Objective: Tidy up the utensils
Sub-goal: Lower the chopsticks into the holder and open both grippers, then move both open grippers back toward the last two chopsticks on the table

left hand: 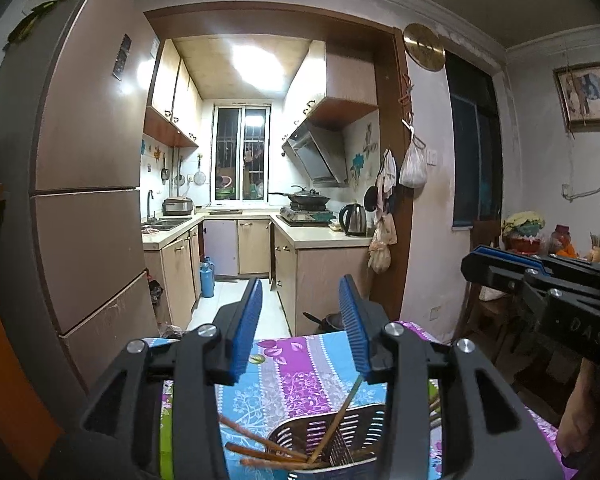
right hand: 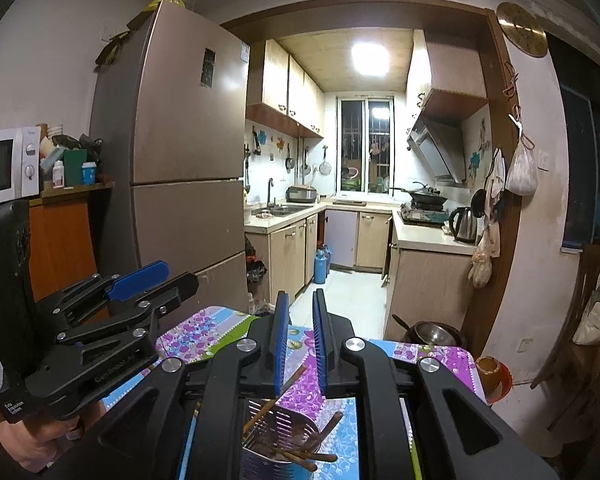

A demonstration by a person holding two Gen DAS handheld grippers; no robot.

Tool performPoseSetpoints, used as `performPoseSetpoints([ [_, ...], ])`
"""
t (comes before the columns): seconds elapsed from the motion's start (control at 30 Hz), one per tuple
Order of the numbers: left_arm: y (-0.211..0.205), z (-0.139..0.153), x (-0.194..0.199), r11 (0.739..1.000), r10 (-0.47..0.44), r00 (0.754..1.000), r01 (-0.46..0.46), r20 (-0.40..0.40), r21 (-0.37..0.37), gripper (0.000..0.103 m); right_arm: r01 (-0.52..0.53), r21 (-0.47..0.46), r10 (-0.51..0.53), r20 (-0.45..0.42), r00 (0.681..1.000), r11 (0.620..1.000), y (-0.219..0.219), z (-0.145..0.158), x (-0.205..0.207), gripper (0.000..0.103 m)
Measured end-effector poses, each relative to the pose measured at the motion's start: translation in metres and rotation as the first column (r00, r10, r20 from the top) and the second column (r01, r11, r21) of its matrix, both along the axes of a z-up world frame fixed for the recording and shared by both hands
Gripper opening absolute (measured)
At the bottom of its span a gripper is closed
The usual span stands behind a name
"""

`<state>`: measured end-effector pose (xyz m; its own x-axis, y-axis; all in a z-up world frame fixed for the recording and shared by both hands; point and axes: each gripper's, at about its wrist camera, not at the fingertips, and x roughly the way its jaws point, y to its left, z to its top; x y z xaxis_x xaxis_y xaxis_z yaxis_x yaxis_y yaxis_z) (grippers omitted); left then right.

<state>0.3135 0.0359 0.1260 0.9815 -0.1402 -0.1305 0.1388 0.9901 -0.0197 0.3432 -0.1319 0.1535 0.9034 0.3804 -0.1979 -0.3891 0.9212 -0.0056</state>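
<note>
A perforated metal utensil holder [left hand: 332, 436] stands on the floral tablecloth [left hand: 296, 364], with several brown chopsticks [left hand: 260, 438] leaning in it. It also shows in the right wrist view [right hand: 280, 436] with chopsticks [right hand: 276, 394]. My left gripper [left hand: 300, 328] is open and empty, raised above the holder. My right gripper [right hand: 302, 340] hangs above the holder with its blue pads a narrow gap apart and nothing between them. Each gripper shows in the other's view: the right one [left hand: 500, 268] and the left one [right hand: 152, 276].
The table [right hand: 204, 328] faces a kitchen doorway. A tall fridge [right hand: 180, 160] stands at left, beside a microwave [right hand: 4, 164]. A metal pot [right hand: 432, 332] sits past the table's far right corner. Wooden chairs [right hand: 588, 312] stand at right.
</note>
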Motion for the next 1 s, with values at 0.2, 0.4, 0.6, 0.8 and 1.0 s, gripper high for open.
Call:
performPoseSetpoints([
  [0.2,0.01,0.02,-0.069,0.999,-0.005,0.996,0.002,0.092,0.032,0.047,-0.001,0.015,-0.001,0.098,0.995,1.0,-0.015,0.025,-0.061,0.022],
  [0.4,0.035,0.011,-0.157,0.996,0.016,0.987,-0.03,0.159,0.084,0.065,-0.02,0.03,0.015,0.143,0.99,0.999,-0.035,0.006,-0.156,0.049],
  [0.6,0.059,-0.035,-0.212,0.994,0.047,0.992,-0.058,0.118,0.095,0.072,-0.024,0.052,0.019,0.086,0.996,0.998,-0.042,-0.069,-0.228,0.063],
  [0.8,0.065,-0.103,-0.235,0.994,0.064,0.998,-0.062,-0.023,0.093,0.076,0.002,0.095,0.003,-0.052,0.999,0.996,-0.036,-0.155,-0.27,0.072],
  [1.0,0.065,-0.152,-0.236,0.992,0.079,0.987,-0.065,-0.138,0.105,0.079,0.053,0.075,-0.041,-0.151,0.988,0.996,-0.027,-0.213,-0.291,0.073],
])
